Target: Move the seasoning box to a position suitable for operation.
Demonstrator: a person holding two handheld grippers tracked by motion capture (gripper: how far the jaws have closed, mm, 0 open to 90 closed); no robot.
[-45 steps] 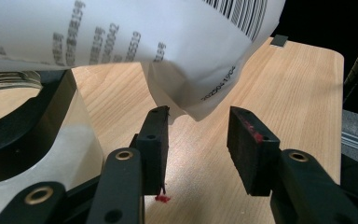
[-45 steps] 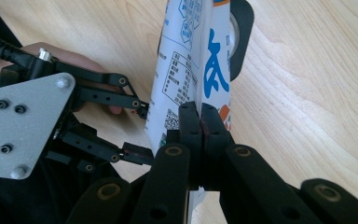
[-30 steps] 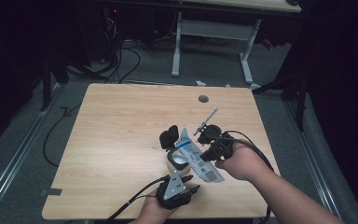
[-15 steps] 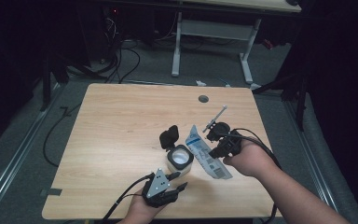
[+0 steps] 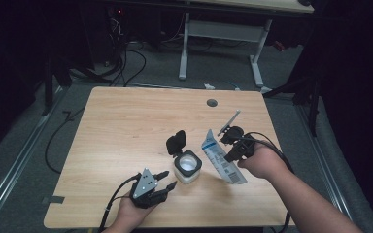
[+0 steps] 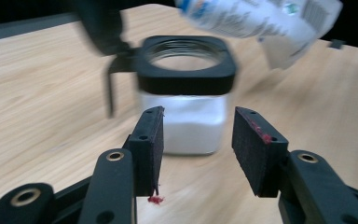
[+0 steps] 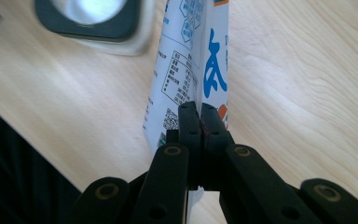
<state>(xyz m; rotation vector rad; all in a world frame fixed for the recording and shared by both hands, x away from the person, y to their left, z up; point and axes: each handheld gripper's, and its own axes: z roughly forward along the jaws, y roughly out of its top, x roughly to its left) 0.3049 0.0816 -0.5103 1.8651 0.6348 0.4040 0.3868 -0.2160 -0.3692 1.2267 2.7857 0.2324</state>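
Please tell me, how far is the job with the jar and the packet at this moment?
Done: the jar stands with its lid flipped open and white powder inside. In hand: the right tongs are shut on the packet, held beside the jar, not over its mouth; the left tongs are open near the jar, gripping nothing. Left, probably: emptying or putting down the packet and closing the lid.

A pale, wood-grained rectangular table (image 5: 126,126) with rounded corners is carrying the things. Sitting directly on it, just ahead of the left gripper (image 5: 164,179) and facing its parted jaws, is a square clear-glass jar of white powder (image 5: 188,167), its black hinged lid (image 5: 176,142) standing open. A small round grey grommet (image 5: 211,103) is sitting in the tabletop, well beyond the right gripper (image 5: 231,155).
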